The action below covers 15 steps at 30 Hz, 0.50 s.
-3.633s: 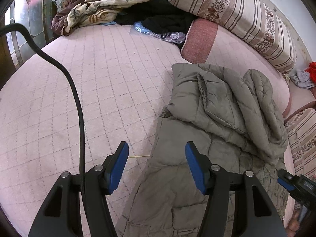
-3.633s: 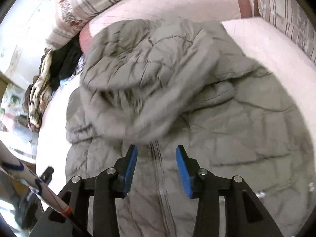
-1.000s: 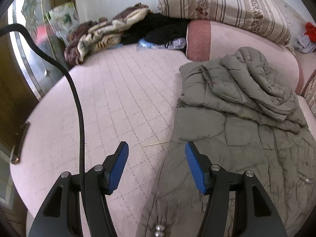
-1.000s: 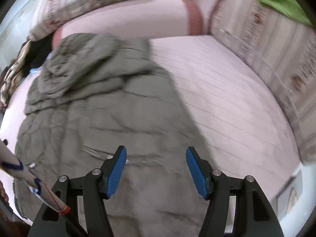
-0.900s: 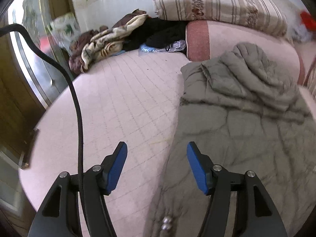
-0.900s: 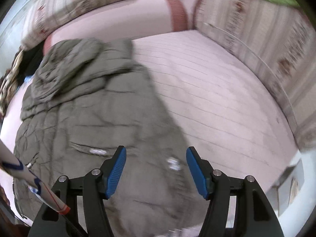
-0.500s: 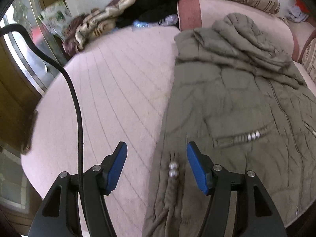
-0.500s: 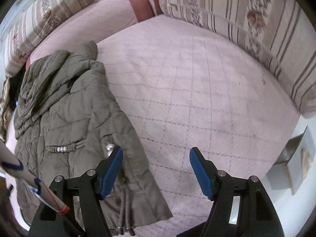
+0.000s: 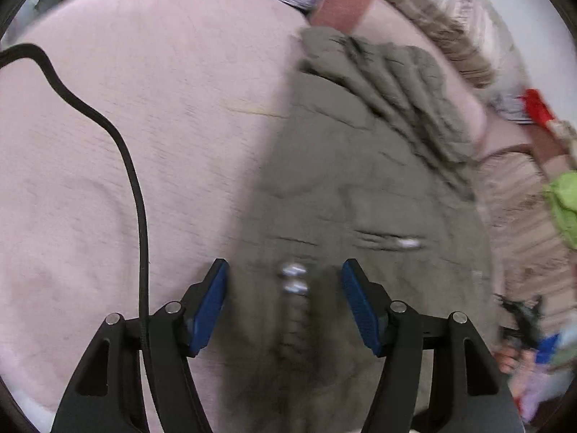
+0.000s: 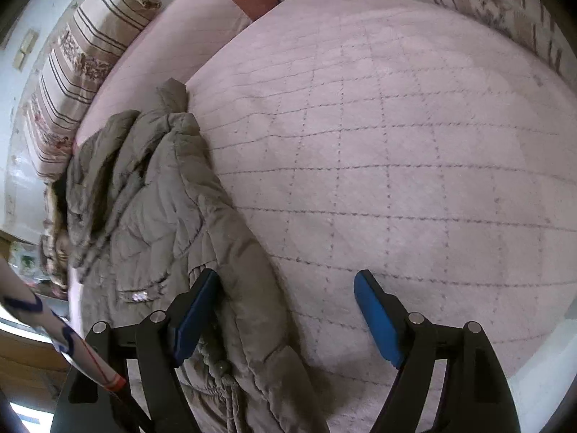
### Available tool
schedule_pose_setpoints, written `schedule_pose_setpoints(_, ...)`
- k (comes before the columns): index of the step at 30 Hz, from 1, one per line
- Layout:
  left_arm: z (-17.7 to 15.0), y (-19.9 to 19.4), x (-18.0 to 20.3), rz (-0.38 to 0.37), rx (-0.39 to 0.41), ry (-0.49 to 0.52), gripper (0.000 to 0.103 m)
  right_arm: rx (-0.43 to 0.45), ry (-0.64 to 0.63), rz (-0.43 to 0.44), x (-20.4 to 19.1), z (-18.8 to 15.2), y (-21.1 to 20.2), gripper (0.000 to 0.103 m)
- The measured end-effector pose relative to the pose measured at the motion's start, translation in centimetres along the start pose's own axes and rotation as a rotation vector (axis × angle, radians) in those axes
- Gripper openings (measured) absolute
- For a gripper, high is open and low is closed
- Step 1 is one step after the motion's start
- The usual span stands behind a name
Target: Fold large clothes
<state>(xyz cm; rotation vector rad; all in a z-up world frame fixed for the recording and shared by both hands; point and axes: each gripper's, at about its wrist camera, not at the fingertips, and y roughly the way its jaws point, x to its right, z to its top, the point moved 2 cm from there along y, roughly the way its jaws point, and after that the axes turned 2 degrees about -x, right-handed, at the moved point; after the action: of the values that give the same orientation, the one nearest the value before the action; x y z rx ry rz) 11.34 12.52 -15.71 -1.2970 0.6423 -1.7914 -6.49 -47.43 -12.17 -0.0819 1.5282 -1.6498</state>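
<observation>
A grey-green quilted coat (image 9: pixel 360 187) lies lengthwise on the pink quilted bed (image 9: pixel 144 126), its hood and folded sleeves bunched at the far end. My left gripper (image 9: pixel 285 288) is open, jaws wide, over the coat's hem, where a drawcord with two silver beads (image 9: pixel 294 278) lies between the fingers. In the right wrist view the coat (image 10: pixel 173 209) fills the left side. My right gripper (image 10: pixel 285 310) is open over the coat's right hem edge, its left finger (image 10: pixel 196 310) above the fabric and its right one above the bare bed (image 10: pixel 396 144).
Striped bolster cushions (image 10: pixel 83 57) line the bed's far edge and right side (image 9: pixel 523 209). A black cable (image 9: pixel 137 187) hangs at the left. Red and green cloths (image 9: pixel 562 195) lie at the right. The bed's near edge is close below the grippers.
Both grippers have drawn back from the coat's middle to its hem at the near bed edge. The left one has swung right over the hem drawcord. Both stay open.
</observation>
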Motion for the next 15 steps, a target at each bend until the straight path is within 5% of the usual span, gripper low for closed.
schedule_pose_setpoints(11,-2.3,-0.8,1.4,-0.235,-0.026,-0.033,0.064,-0.177,0.160,0.363,0.6,-1.8,1.4,0.073)
schedule_pose_setpoints(15,-2.9,-1.2,0.3,-0.309,-0.004,-0.117,0.064,-0.121,0.199,0.432,0.7,-2.4,-0.1,0.073)
